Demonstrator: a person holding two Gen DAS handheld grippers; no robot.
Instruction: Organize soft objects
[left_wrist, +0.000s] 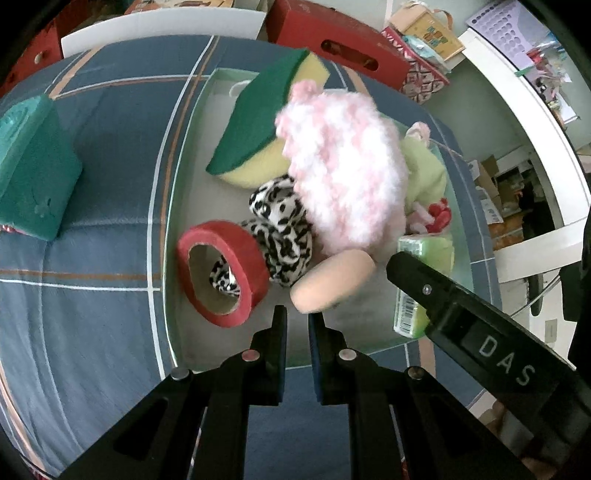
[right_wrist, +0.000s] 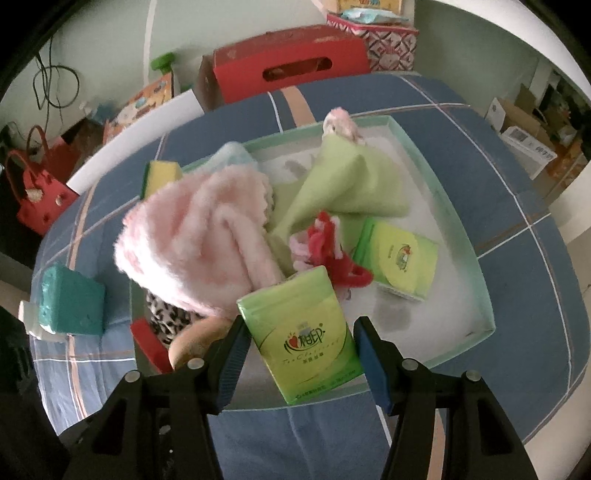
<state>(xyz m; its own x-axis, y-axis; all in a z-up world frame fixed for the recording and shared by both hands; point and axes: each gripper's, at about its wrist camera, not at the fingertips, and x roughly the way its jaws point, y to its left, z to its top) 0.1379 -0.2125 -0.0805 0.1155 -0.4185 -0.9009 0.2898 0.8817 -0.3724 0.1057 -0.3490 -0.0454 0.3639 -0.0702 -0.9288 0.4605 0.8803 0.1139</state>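
Only right wrist view shows second tissue pack (right_wrist: 397, 258) in tray (right_wrist: 461, 236).

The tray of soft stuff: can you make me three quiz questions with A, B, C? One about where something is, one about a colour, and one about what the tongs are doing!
1. Where is the teal sponge?
A. On the blue cover, outside the tray
B. On the floor
C. On a chair

2. What colour is the tape roll?
A. Blue
B. Yellow
C. Red

3. What are the right tongs doing?
A. Hanging empty
B. Holding a green tissue pack
C. Pinching a spoon

Answers:
1 A, because the sponge lies on the cover beyond the tray's left rim.
2 C, because its outer band is plainly red around a brown cardboard core.
3 B, because the pack sits tilted between the two pads, above the tray's near edge.
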